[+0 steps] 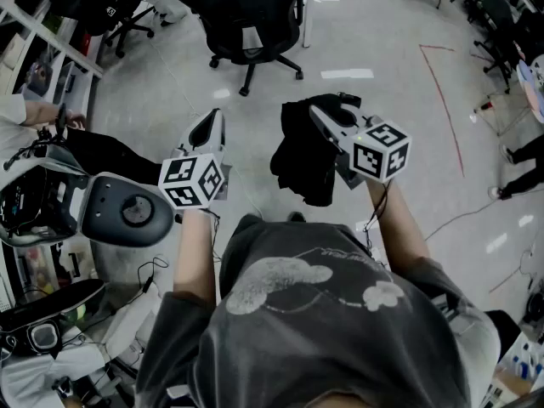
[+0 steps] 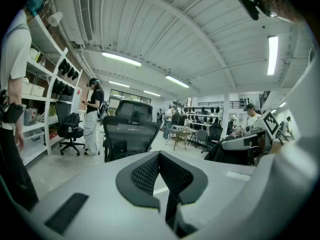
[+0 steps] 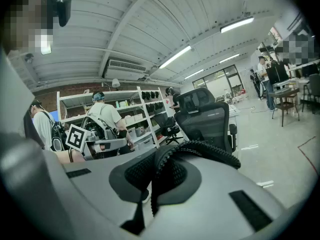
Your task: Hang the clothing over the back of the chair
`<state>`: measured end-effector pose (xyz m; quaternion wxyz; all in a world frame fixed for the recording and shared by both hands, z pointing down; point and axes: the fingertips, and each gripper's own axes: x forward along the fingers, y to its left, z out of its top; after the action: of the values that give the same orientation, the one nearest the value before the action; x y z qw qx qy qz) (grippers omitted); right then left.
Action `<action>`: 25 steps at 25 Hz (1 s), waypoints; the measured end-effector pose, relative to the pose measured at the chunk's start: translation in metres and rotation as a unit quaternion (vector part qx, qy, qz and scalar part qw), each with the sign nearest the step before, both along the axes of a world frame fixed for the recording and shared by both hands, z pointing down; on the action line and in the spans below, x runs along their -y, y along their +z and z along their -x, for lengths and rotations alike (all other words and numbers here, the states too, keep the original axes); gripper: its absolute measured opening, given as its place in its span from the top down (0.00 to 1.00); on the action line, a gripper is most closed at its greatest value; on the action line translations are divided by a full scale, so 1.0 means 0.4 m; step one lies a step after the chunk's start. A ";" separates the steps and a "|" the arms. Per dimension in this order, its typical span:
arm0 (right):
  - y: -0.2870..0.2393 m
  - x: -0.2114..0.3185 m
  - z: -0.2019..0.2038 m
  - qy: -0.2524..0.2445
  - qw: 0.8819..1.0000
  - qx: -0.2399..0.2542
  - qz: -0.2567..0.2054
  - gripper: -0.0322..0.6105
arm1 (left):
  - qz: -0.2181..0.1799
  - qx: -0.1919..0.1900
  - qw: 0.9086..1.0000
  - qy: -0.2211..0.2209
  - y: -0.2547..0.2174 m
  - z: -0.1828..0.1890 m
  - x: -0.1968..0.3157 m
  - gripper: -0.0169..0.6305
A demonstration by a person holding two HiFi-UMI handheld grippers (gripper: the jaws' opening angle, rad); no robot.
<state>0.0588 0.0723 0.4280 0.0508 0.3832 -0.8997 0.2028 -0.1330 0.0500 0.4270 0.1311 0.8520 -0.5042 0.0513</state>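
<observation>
Hanging from my right gripper (image 1: 321,117) is the black garment (image 1: 304,155), bunched up and dangling in the air just above the middle of the head view, clear of the pale floor (image 1: 374,32). In the right gripper view I see the jaws clenched on a ribbed edge of that fabric, which curls up and over the pads. My left gripper (image 1: 211,124) sits at 9 o'clock from the garment, near it but not touching. Its jaws are pressed together at the tips with nothing between them. The black office chair (image 1: 246,11) stands at 12 o'clock at the top of the head view, well apart from the garment, on a wheeled star base. Both gripper views show its mesh back and headrest straight ahead. A red tape line (image 1: 442,100) runs across the floor at 2 o'clock. A second black chair (image 1: 110,2) stands at 11 o'clock beside white shelving (image 1: 51,36).
</observation>
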 end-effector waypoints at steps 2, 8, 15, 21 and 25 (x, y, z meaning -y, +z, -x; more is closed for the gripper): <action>0.010 0.003 -0.001 0.003 1.000 0.000 0.001 0.96 | 0.000 0.000 1.000 -0.001 0.009 0.002 0.004 0.97; 0.047 0.005 -0.016 0.006 1.000 0.004 -0.003 0.96 | -0.002 0.002 1.000 0.001 0.047 -0.010 0.003 0.97; 0.022 -0.009 -0.024 0.008 1.000 0.004 0.000 0.96 | 0.008 0.006 1.000 -0.004 0.028 -0.008 -0.026 0.97; 0.055 -0.007 -0.038 0.006 1.000 -0.003 0.013 0.95 | 0.026 0.007 0.999 -0.017 0.067 -0.001 -0.057 0.97; 0.072 0.014 -0.033 0.010 1.000 -0.006 0.023 0.95 | 0.032 0.007 0.999 -0.017 0.081 0.021 -0.028 0.97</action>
<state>0.0721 0.0666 0.4567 0.0625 0.3925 -0.8905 0.2213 -0.1415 0.0612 0.4594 0.1552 0.8385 -0.5174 0.0711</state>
